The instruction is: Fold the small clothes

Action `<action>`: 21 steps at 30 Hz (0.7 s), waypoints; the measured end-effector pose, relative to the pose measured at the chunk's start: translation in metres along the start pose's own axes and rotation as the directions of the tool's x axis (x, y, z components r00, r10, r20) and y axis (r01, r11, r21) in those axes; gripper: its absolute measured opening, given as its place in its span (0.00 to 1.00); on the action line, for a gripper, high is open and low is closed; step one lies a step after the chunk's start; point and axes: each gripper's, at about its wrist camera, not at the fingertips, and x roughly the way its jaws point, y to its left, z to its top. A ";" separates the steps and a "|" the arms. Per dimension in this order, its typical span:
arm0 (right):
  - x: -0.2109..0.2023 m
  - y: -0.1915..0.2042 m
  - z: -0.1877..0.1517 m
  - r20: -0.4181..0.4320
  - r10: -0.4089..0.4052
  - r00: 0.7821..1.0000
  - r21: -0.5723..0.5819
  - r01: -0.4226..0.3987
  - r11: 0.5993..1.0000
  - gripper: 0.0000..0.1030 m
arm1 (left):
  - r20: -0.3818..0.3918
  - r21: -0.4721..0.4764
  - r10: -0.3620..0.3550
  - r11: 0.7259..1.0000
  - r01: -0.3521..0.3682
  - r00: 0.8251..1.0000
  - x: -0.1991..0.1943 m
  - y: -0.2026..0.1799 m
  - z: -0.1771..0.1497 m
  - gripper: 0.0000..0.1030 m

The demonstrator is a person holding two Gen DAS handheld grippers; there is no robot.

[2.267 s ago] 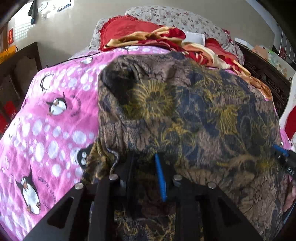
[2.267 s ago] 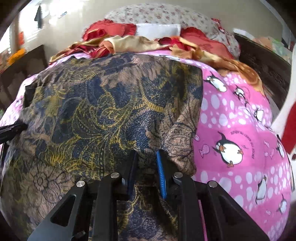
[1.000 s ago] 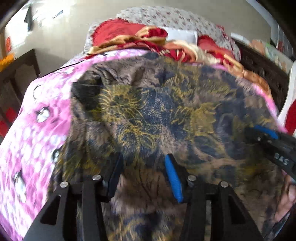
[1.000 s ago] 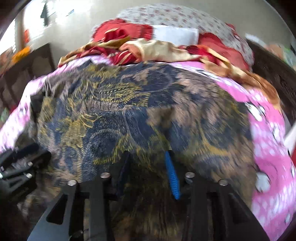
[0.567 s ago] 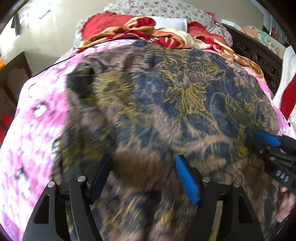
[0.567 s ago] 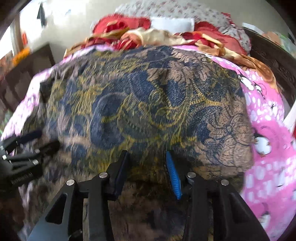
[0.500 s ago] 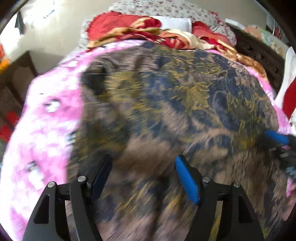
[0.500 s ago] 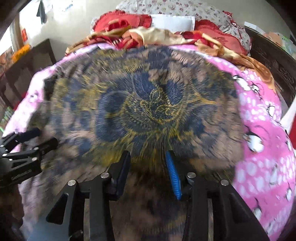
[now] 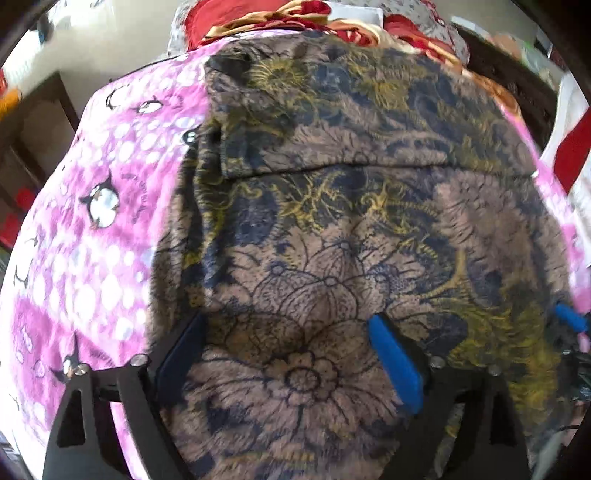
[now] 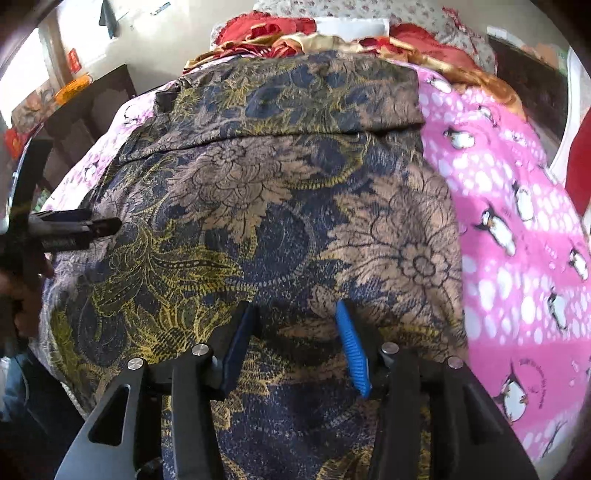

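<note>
**Both grippers released over the folded batik garment**

Since the frames a couple of seconds back, both grippers have gone from pinching the cloth's near hem to standing with fingers spread, and a fold edge now crosses the garment where it earlier lay as one sheet.

Left to right: dark wooden furniture (image 10: 88, 107) stands at the far left by the wall. The pink penguin-print blanket (image 9: 92, 229) covers the bed and shows on both sides of the cloth. The left gripper (image 9: 284, 350) hovers over the near part of the batik-patterned garment (image 9: 332, 229), its fingers wide apart and holding nothing — cloth fills the gap between them but is not pinched. The garment lies flat on the blanket, its near portion folded back over itself, the folded edge running across at mid-length. The right gripper (image 10: 295, 343) sits over the garment's near right part, likewise parted and gripping nothing; the left tool's black tips reach in over the cloth at this view's left edge. Beyond the garment's far edge, a heap of red and gold fabrics (image 10: 332, 40) lies against floral pillows (image 10: 332, 11).
</note>
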 end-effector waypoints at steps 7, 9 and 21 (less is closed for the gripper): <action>-0.054 0.014 -0.010 0.092 -0.069 0.993 -0.042 0.073 0.996 0.30 | 0.084 0.032 -0.050 0.998 0.047 0.995 -0.083 0.070 -0.058 0.83; -0.077 0.011 -0.023 0.153 -0.072 0.986 -0.039 0.079 0.996 0.30 | 0.064 0.051 -0.107 0.993 0.104 0.992 -0.093 0.082 -0.080 0.83; -0.112 -0.021 -0.068 0.185 -0.092 0.978 -0.003 0.094 0.996 0.29 | -0.139 -0.066 -0.454 0.891 0.449 0.880 -0.055 0.086 -0.126 0.52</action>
